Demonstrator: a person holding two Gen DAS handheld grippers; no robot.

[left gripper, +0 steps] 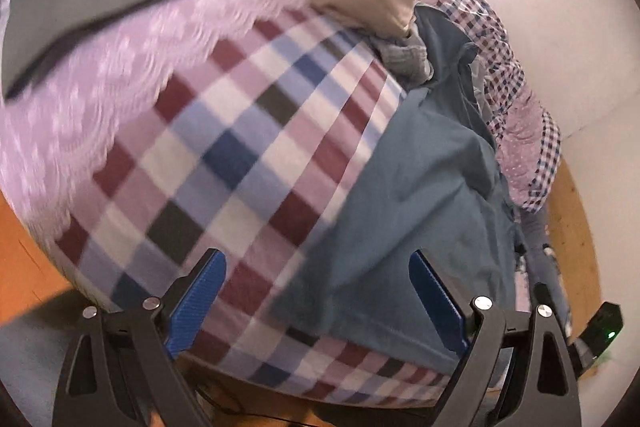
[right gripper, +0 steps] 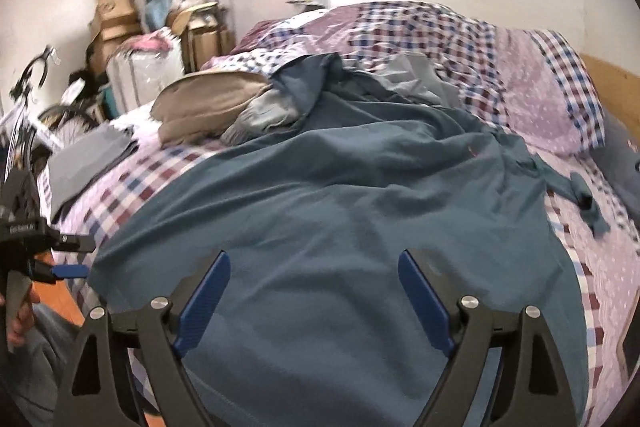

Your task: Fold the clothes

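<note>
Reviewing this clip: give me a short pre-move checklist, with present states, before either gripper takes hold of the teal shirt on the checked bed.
1. Right gripper open, nothing between its blue pads: ok.
2. Left gripper open and empty: ok.
3. Large teal cotton shirt spread flat for folding: not ok, its far end is rumpled.
4. Shirt free of other laundry: cannot tell; the crumpled tan garment and grey garment lie at its far edge.
5. Shirt's near hem within view of the right gripper: ok.
6. Left wrist view sharp enough to aim: not ok, blurred.

A home bedroom: checked bed (right gripper: 460, 39), stacked boxes (right gripper: 116, 23), bicycle (right gripper: 36, 115).
</note>
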